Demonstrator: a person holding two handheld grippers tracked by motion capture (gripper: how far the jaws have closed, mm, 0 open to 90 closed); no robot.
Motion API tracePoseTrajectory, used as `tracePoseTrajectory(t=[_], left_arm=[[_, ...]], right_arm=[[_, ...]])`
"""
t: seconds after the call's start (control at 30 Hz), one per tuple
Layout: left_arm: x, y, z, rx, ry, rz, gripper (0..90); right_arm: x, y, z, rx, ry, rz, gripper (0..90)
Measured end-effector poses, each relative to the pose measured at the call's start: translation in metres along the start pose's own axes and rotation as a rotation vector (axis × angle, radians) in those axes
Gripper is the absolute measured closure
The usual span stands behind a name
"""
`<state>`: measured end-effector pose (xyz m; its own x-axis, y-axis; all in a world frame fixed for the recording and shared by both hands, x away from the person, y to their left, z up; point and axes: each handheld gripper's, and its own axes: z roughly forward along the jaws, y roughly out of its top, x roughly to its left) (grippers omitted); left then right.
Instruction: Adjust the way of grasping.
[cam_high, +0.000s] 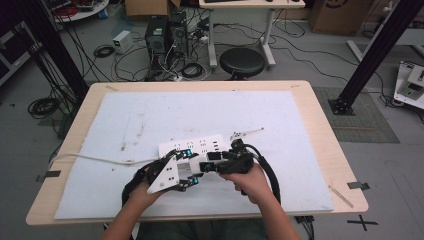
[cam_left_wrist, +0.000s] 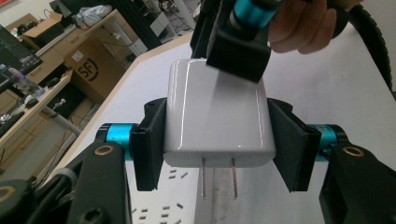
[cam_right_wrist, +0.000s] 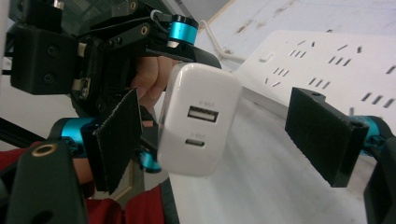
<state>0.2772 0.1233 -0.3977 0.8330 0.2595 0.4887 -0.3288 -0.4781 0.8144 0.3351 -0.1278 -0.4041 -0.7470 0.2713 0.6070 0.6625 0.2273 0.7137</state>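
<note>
- Nearest the left gripper's camera is a glossy white charger (cam_left_wrist: 217, 116) with rounded corners, clamped flat between the left gripper (cam_left_wrist: 215, 147) jaws, its two metal prongs (cam_left_wrist: 218, 176) pointing down toward the power strip (cam_left_wrist: 173, 196) below.
- Right gripper view gives the charger's (cam_right_wrist: 198, 116) opposite face: one rectangular USB port (cam_right_wrist: 203, 113) above a smaller oval one.
- Right gripper (cam_right_wrist: 219, 135) stands wide apart; its one pad sits just beside the charger's edge, the other well clear, so it grips nothing.
- High view places both grippers close together over the white power strip (cam_high: 192, 146) on a pale mat (cam_high: 150, 120) covering the wooden table (cam_high: 320, 130); the strip's cord (cam_high: 90, 158) runs off to the left edge.
- Left gripper (cam_high: 182, 172) there carries a grey three-cornered plate (cam_high: 165, 176) that hides the charger.
- Small white lever-like piece (cam_high: 245, 133) lies just beyond the strip.
- Behind the table: a black stool (cam_high: 242, 62), computer towers (cam_high: 165, 35) and tangled cables on the floor.
</note>
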Motion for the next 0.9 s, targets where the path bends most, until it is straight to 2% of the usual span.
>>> tracePoseTrajectory(t=[0.23, 0.4, 0.53, 0.67, 0.77, 0.9], left_arm=[[-0.0021, 0.0044, 0.0028, -0.002, 0.009, 0.006, 42.4], [-0.0022, 0.0062, 0.0037, -0.006, 0.008, 0.007, 42.5], [-0.0022, 0.0069, 0.0041, 0.0, 0.019, 0.011, 42.5], [-0.0014, 0.0068, 0.0045, 0.007, 0.019, 0.018, 42.4], [-0.0021, 0.0072, 0.0055, 0.019, 0.02, 0.033, 42.4], [0.0, 0.0072, 0.0082, 0.033, 0.01, 0.026, 41.1]], right_arm=[[-0.0014, -0.0021, 0.0042, -0.035, 0.048, 0.025, 29.2], [-0.001, -0.0029, 0.0055, -0.049, 0.078, 0.024, 38.3], [-0.0013, -0.0032, 0.0062, -0.049, 0.091, 0.016, 44.5], [-0.0007, -0.0037, 0.0059, -0.051, 0.103, 0.01, 56.2], [-0.0015, -0.0036, 0.0061, -0.047, 0.102, 0.018, 58.0], [-0.0012, -0.0032, 0.0056, -0.043, 0.106, 0.014, 61.7]])
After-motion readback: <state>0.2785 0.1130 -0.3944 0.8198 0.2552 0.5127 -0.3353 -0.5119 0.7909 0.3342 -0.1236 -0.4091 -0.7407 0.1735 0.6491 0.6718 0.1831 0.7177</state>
